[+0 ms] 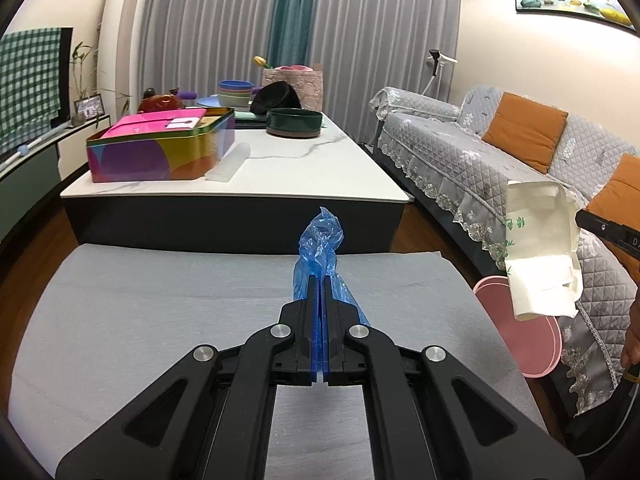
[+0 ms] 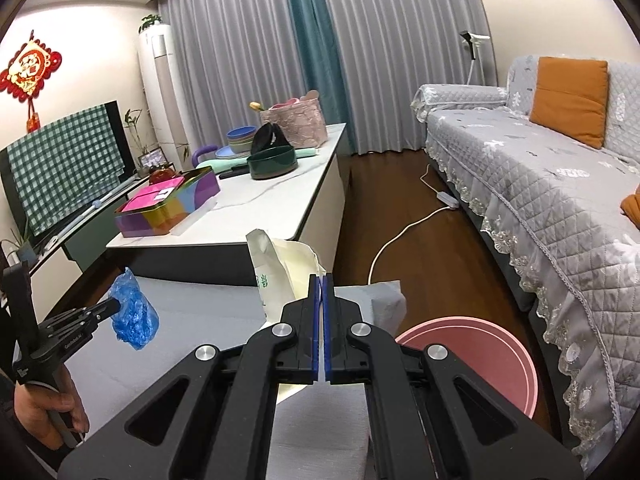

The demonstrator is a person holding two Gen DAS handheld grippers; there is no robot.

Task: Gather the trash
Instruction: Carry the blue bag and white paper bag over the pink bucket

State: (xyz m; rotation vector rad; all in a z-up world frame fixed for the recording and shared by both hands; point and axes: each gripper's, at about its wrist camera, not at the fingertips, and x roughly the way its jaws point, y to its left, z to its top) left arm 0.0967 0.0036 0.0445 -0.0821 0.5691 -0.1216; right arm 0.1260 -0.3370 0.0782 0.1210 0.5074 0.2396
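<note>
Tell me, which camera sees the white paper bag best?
The left wrist view: the white paper bag hangs whole, side-on, from the right gripper. In the right wrist view, that gripper hides part of it.

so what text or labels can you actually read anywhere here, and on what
"DA": white letters on the right gripper body, cut off at the picture's edge.
Green print on the white paper bag: blurred, unreadable.
White lettering on the left gripper body: too small to read.
Gold character on the red knot ornament: too blurred to read.
</note>
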